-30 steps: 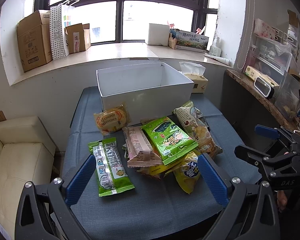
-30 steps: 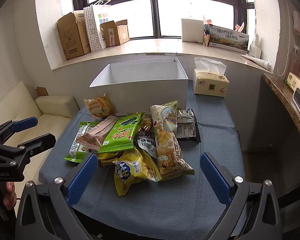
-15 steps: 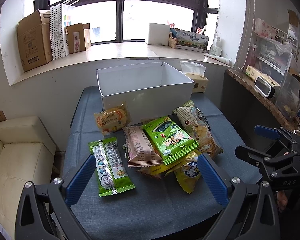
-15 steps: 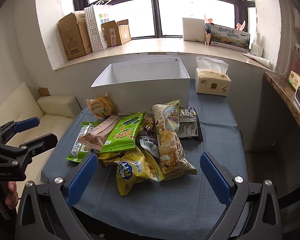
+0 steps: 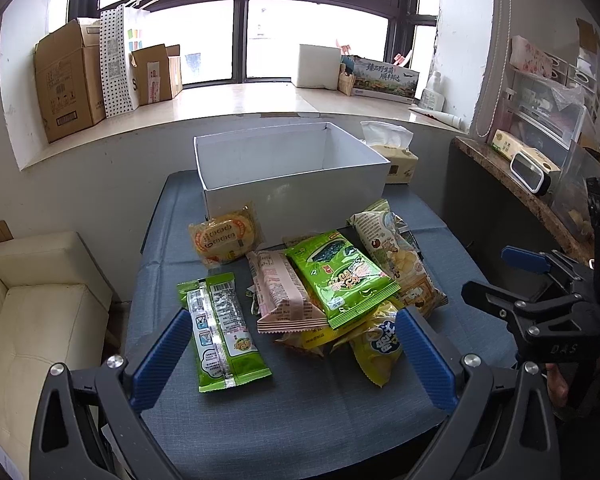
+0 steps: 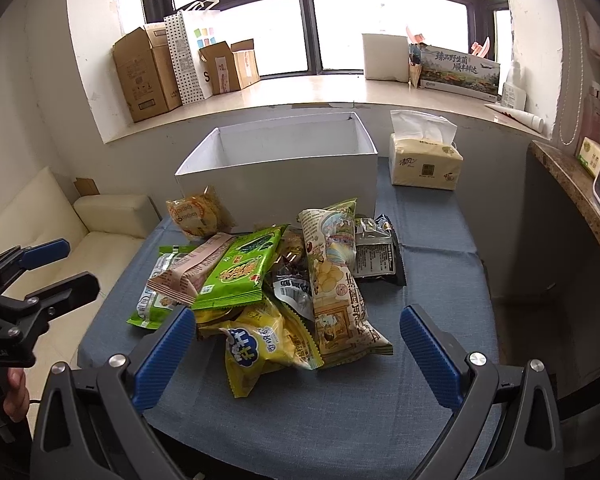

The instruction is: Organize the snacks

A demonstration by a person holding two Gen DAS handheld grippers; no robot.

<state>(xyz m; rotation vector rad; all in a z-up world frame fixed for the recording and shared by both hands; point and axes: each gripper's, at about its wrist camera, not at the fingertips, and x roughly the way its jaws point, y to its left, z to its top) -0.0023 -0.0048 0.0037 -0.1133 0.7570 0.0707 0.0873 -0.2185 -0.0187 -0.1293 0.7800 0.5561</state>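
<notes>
Both the left gripper [image 5: 292,354] and the right gripper [image 6: 296,354] hang wide apart and hold nothing – likely ready to lift shiny snack bags [image 6: 276,280] into the big white cardboard box [image 6: 278,176] behind.

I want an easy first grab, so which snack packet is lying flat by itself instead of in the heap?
The long green packet with the clear window, lying alone on the cloth nearest the left gripper. The round yellow cake packet is also apart, but it leans against the white box.

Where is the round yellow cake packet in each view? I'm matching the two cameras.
Left wrist: round yellow cake packet left of centre, leaning on the open white cardboard box.
Right wrist: packet upper left of the pile.
Shared landmark: the white box.
</notes>
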